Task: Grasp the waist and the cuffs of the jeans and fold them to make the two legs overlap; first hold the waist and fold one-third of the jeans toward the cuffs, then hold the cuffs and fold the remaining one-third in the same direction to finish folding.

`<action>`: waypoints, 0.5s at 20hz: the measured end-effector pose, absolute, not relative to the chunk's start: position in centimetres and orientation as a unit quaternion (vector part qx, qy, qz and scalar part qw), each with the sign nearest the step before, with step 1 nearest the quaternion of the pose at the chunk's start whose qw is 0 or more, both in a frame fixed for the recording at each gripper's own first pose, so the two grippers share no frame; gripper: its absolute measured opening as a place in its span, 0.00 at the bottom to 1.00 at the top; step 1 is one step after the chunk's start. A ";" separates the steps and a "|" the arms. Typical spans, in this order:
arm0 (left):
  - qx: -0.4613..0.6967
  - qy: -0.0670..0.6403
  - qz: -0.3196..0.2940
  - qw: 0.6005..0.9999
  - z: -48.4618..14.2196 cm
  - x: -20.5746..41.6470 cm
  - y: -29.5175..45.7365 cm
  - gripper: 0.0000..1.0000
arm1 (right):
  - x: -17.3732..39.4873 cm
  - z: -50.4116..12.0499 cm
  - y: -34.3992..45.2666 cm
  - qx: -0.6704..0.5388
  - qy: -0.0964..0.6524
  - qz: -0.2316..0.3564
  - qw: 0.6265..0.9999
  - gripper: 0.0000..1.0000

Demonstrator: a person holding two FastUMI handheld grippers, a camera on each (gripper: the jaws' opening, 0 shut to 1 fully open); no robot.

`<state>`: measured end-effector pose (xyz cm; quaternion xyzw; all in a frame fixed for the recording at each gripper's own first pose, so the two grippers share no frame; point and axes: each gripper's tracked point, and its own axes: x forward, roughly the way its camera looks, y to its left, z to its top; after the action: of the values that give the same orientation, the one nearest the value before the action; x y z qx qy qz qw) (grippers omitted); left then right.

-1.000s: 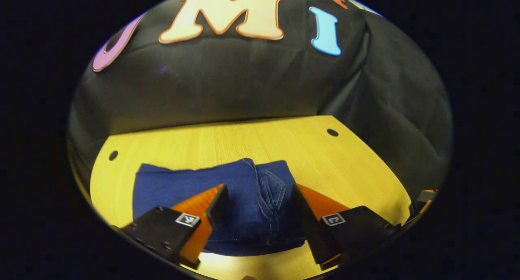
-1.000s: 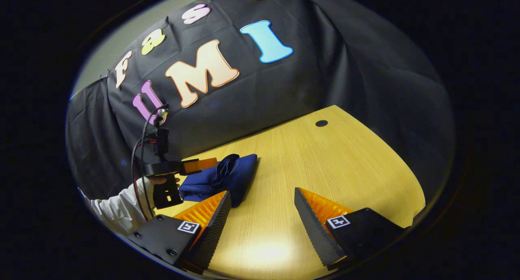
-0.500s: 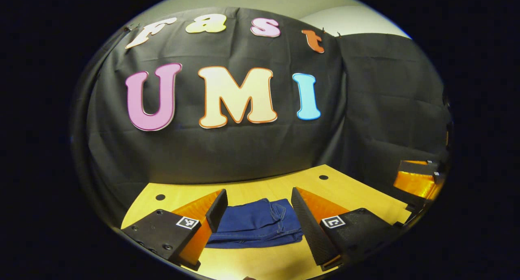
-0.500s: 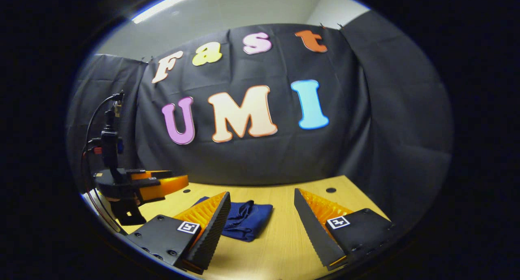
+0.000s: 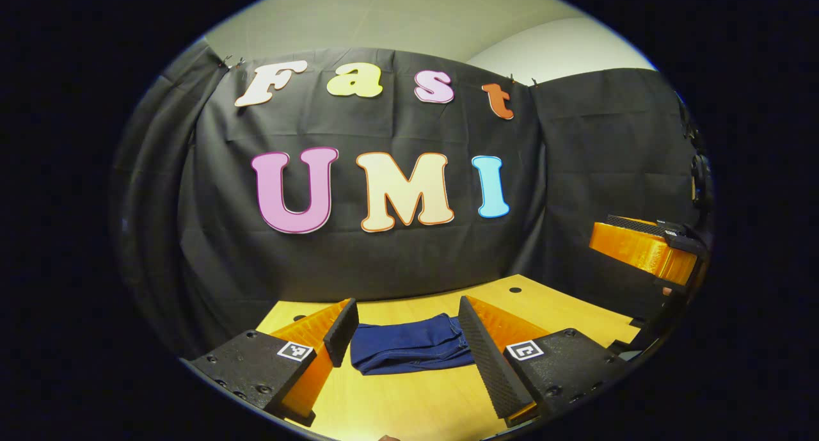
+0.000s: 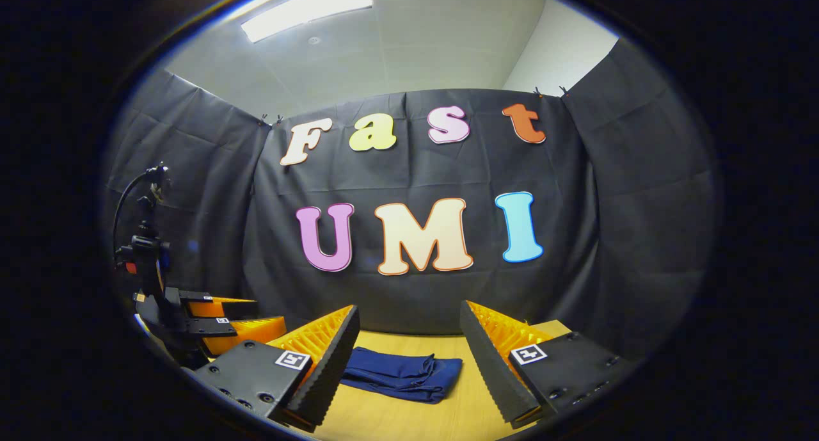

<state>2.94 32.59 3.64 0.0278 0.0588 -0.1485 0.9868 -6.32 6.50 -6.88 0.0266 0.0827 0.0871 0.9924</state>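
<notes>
The dark blue jeans (image 5: 409,347) lie folded into a compact stack on the wooden table (image 5: 409,402). My left gripper (image 5: 404,322) is open, raised and drawn back from the jeans, with nothing between its fingers. In the right gripper view the same folded jeans (image 6: 402,375) rest on the table (image 6: 461,415), and my right gripper (image 6: 408,332) hangs open above and short of them. The right gripper (image 5: 646,246) also appears at the right edge of the left gripper view. The left gripper (image 6: 221,322) is seen at the left of the right gripper view.
Black cloth walls close the booth behind and to both sides of the table. A small round hole (image 5: 514,290) marks the table's far right corner. A cable and mount (image 6: 144,249) rise above the left gripper.
Both grippers have lifted and pulled back from the jeans, tilting up toward the back wall. The folded jeans stay flat on the table. Both grippers remain open.
</notes>
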 end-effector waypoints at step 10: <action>0.026 0.032 -0.153 0.987 5.7 0.7 34.0 0.93 | -8.5 -4.9 8.0 0.019 0.071 0.091 0.993 0.97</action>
<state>0.69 33.96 5.70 0.0264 0.0325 -0.1528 0.9874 -8.48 7.95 -4.86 0.0190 0.0712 0.0913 0.9931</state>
